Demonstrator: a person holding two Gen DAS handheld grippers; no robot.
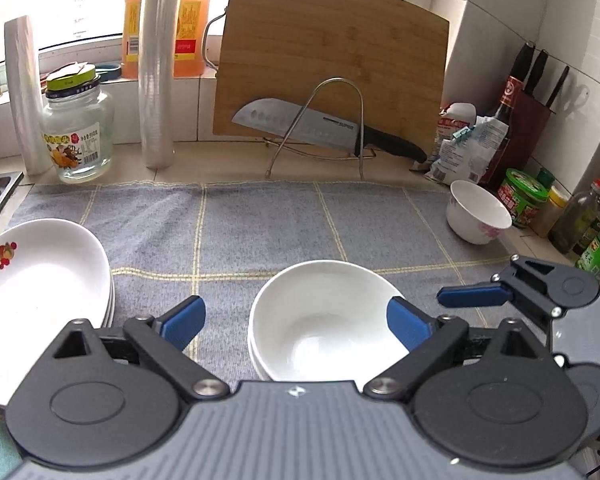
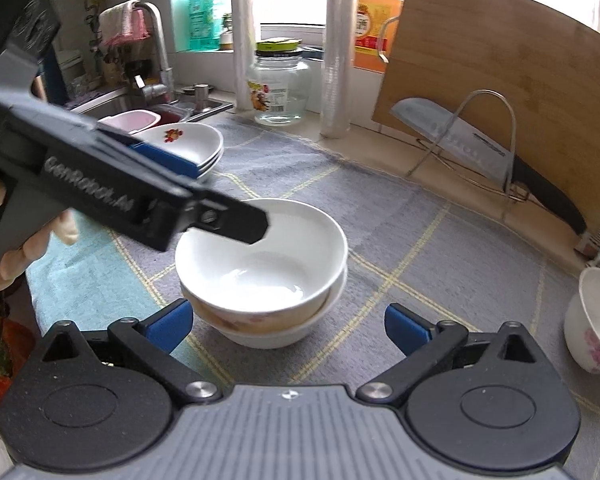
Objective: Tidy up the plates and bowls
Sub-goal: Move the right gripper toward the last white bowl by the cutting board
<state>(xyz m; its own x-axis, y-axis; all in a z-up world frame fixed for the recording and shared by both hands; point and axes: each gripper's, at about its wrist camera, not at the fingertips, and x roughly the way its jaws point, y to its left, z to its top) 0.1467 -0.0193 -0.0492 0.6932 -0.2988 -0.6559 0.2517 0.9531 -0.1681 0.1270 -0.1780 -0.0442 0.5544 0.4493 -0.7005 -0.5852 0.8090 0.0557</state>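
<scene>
Two white bowls [image 1: 320, 312] sit nested on the grey checked cloth [image 1: 260, 220]. My left gripper [image 1: 296, 322] hovers open over them, its right pad by the top bowl's right rim and its left pad well clear. My right gripper [image 2: 288, 328] is open just in front of the same bowl stack [image 2: 260, 256], with nothing between its pads. A stack of white plates [image 1: 40, 280] with a red flower print lies at the left. A small flowered bowl [image 1: 478, 212] stands alone at the right. In the right wrist view the left gripper [image 2: 208, 192] reaches in from the left over the stack's rim.
A knife [image 1: 324, 126] rests in a wire rack before a leaning cutting board [image 1: 332, 48]. A glass jar [image 1: 78, 136] and plastic rolls [image 1: 154, 80] stand at the back left. Sauce bottles and jars [image 1: 524, 196] crowd the right edge. The sink [image 2: 112, 104] lies left.
</scene>
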